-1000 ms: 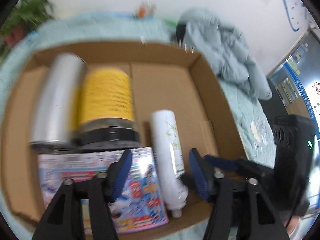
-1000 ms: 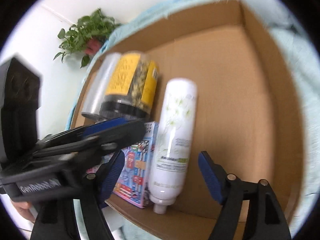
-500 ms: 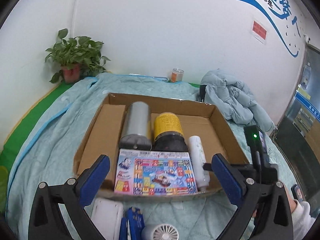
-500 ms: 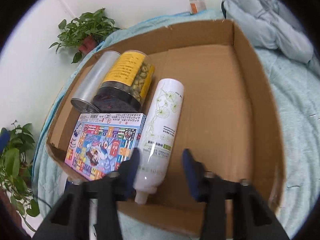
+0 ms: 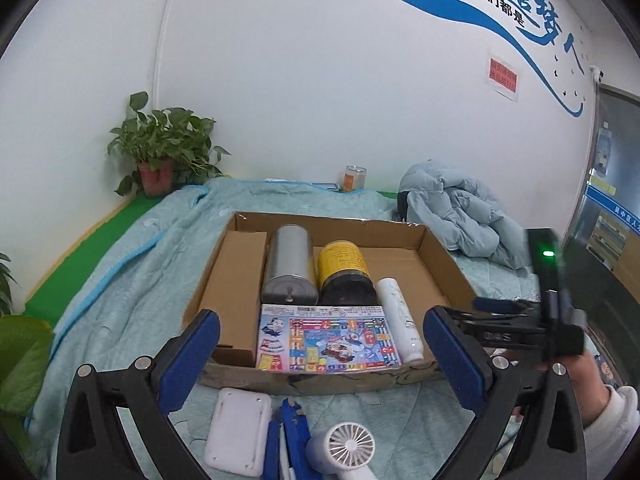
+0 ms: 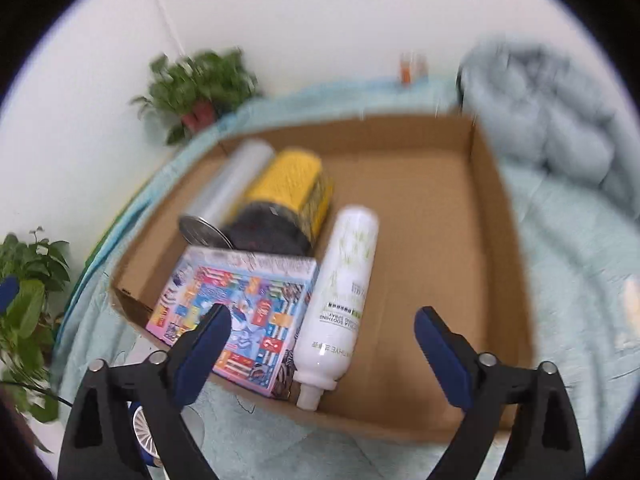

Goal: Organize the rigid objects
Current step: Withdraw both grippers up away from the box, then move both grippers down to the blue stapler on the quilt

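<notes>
Fan (image 5: 347, 451) below cardboard box (image 5: 444, 256) cut off by frame; left gripper (image 5: 320, 354) and right gripper (image 6: 322, 350) gape wide, empty.

Far left corner: I see a potted plant (image 5: 158, 148) against the white wall (image 5: 320, 100).
Near left edge: more green leaves (image 5: 20, 352).
Far middle: a small orange-labelled jar (image 5: 355, 178).
Far right: a crumpled pale-blue jacket (image 5: 460, 212) on the teal quilt (image 5: 120, 280).
Wall: blue lettering (image 5: 532, 12), red notice (image 5: 503, 77).

Cardboard box (image 5: 440, 256) on bedspread (image 5: 120, 280) — can (image 5: 289, 268), jar (image 5: 346, 274), bottle (image 5: 400, 316) side by side, game box (image 5: 328, 338) in front
</notes>
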`<action>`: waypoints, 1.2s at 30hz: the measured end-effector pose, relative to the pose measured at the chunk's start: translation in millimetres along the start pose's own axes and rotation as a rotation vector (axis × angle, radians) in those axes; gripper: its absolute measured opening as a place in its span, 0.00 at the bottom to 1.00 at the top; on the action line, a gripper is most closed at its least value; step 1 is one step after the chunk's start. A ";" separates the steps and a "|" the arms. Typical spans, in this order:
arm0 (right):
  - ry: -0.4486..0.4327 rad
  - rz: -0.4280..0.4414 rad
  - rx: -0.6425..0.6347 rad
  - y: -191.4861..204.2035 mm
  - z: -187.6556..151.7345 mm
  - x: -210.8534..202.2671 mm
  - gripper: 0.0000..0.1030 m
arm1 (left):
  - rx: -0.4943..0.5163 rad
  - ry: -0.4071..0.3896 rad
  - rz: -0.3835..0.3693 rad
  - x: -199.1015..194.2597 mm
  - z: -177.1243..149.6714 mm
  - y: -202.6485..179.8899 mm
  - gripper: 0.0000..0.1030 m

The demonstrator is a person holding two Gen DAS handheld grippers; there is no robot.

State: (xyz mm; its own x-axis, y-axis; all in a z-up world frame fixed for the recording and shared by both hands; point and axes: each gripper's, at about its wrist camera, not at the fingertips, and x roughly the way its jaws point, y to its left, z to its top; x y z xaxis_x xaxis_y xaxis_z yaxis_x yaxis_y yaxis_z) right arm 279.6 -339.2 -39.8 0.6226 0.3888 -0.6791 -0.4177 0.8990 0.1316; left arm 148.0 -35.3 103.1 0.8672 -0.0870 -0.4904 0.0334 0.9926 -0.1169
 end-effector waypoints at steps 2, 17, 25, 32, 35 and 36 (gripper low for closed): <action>-0.059 0.019 -0.033 13.7 -13.0 -24.1 0.98 | -0.008 0.013 0.026 -9.1 -4.3 7.4 1.00; 0.169 0.251 -0.309 133.6 -131.6 -27.6 0.98 | -0.062 0.109 0.251 -109.6 -32.4 87.3 0.99; 0.148 0.277 -0.390 159.6 -154.0 -34.9 0.97 | -0.104 0.120 0.222 -132.2 -40.4 104.1 0.99; 0.138 0.298 -0.374 165.9 -157.8 -35.2 0.97 | -0.087 0.014 0.214 -162.0 -2.5 105.2 0.99; 0.122 0.312 -0.350 166.1 -153.0 -35.3 0.97 | -0.072 0.047 0.173 -153.3 4.7 99.9 0.99; 0.116 0.313 -0.345 167.2 -152.1 -34.2 0.97 | -0.085 0.082 0.140 -143.6 3.4 100.6 0.99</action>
State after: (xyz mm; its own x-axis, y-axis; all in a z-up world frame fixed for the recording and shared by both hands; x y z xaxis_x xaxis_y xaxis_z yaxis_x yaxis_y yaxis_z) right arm 87.8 -232.8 -104.4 0.3617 0.5874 -0.7240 -0.7810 0.6150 0.1088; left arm 28.5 77.3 164.7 0.8171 0.0414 -0.5750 -0.1298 0.9850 -0.1136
